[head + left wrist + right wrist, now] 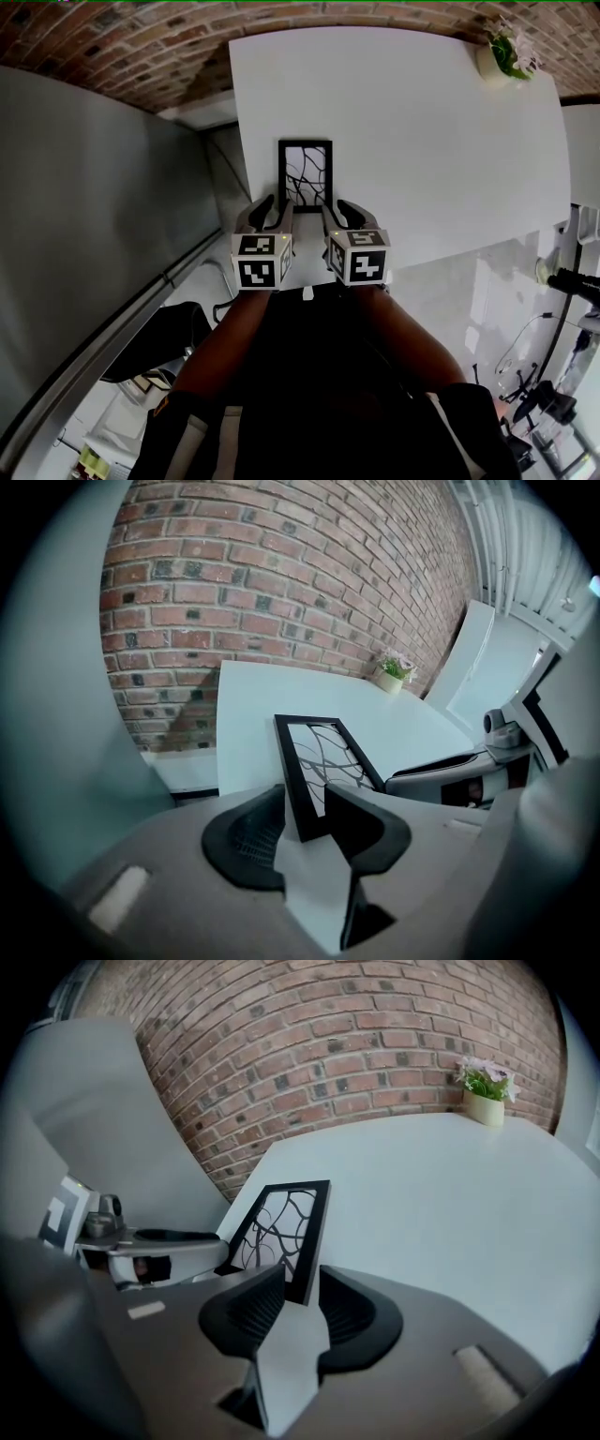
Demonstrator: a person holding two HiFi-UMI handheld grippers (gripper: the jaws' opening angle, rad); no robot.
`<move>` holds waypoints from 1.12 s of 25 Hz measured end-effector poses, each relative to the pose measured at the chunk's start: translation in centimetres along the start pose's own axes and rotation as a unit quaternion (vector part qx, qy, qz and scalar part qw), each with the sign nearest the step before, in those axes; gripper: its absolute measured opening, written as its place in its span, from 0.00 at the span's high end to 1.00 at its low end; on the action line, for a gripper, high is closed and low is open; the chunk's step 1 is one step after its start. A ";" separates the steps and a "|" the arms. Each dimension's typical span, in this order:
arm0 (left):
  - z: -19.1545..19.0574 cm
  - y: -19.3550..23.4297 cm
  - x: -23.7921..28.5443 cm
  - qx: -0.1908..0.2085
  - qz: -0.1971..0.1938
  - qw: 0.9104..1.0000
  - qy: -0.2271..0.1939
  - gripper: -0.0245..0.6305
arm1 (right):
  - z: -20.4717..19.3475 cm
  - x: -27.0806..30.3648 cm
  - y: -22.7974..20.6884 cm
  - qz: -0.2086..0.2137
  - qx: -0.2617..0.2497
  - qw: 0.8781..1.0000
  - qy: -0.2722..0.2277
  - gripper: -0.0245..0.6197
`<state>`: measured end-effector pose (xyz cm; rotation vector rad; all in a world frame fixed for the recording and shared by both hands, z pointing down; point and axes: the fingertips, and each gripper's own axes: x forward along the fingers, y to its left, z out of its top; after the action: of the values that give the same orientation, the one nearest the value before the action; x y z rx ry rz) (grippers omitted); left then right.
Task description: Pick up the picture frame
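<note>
The picture frame [305, 173], black with a white panel of dark branching lines, lies on the white table [422, 141] close to its near left edge. My left gripper [272, 208] straddles the frame's near left corner and my right gripper [342, 211] straddles its near right corner. In the left gripper view the frame [323, 761] runs away from the open left gripper [305, 822], with bare table showing beside its edge. In the right gripper view the frame's [281, 1227] corner sits between the spread jaws of the right gripper [302, 1297]. Neither pair of pads presses on it.
A small potted plant [506, 52] with pink flowers stands at the table's far right corner, against a brick wall [356, 1044]. A grey partition [84, 216] runs along the left. Chairs and cables sit on the floor at the right [553, 394].
</note>
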<state>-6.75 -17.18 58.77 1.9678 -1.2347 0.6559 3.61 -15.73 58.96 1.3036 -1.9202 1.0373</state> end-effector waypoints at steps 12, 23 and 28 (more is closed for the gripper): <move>-0.5 -0.2 1.2 -0.009 -0.011 1.000 0.014 0.76 | 0.1 1.1 0.2 0.012 0.004 1.000 0.014 0.79; -0.4 -0.2 1.7 -0.027 -0.014 0.999 0.015 0.76 | 0.1 1.3 0.4 0.032 0.027 0.999 0.016 0.81; -0.1 -0.1 1.2 -0.025 -0.011 1.000 0.008 0.81 | 0.3 0.9 0.6 0.032 0.032 0.999 0.011 0.81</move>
<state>-6.14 -17.72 59.69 1.9289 -1.2070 0.6244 2.69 -16.26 59.36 1.2663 -1.9379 1.1494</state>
